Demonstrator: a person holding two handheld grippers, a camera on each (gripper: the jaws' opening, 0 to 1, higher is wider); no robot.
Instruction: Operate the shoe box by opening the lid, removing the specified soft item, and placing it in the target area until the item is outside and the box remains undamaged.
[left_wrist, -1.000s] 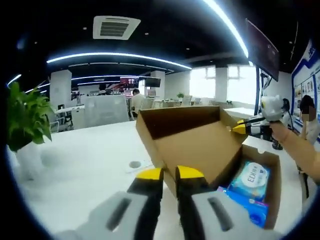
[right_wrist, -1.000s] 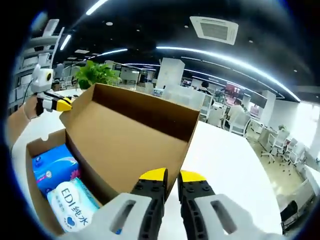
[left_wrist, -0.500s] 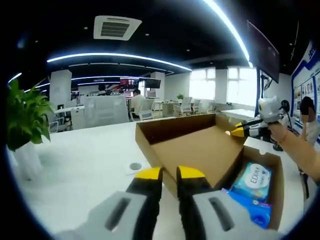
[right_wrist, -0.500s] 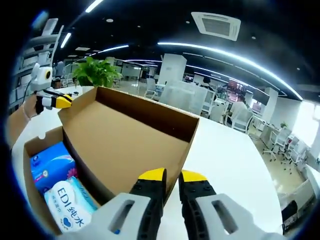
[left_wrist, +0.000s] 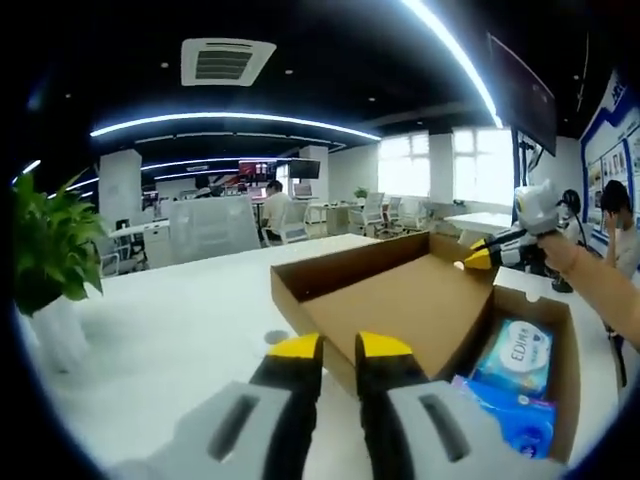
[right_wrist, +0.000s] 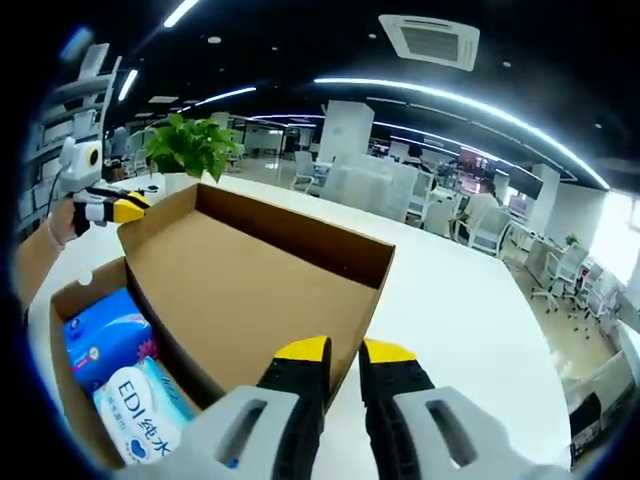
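Observation:
A brown cardboard shoe box (left_wrist: 560, 340) stands open on the white table, its lid (left_wrist: 400, 300) folded back almost flat. Inside lie a pale wet-wipe pack marked EDI (left_wrist: 520, 355) and a darker blue soft pack (left_wrist: 505, 410). My left gripper (left_wrist: 340, 350) is shut on the lid's near side wall. My right gripper (left_wrist: 480, 258) pinches the lid's far corner. In the right gripper view, the right gripper (right_wrist: 342, 350) is shut on the lid (right_wrist: 250, 290) edge, the left gripper (right_wrist: 125, 210) is at the opposite corner, and the EDI pack (right_wrist: 150, 405) and blue pack (right_wrist: 105, 335) sit in the box (right_wrist: 70, 300).
A green plant (left_wrist: 50, 240) in a white pot stands at the table's left; it is the plant (right_wrist: 190, 148) behind the lid in the right gripper view. A round grommet (left_wrist: 277, 337) is set in the table (left_wrist: 180, 320). A person's forearm (left_wrist: 600, 290) reaches in. Office desks and chairs lie beyond.
The lid has swung further back, from steeply raised to nearly flat, with both grippers still holding its two ends. The packs inside have not moved.

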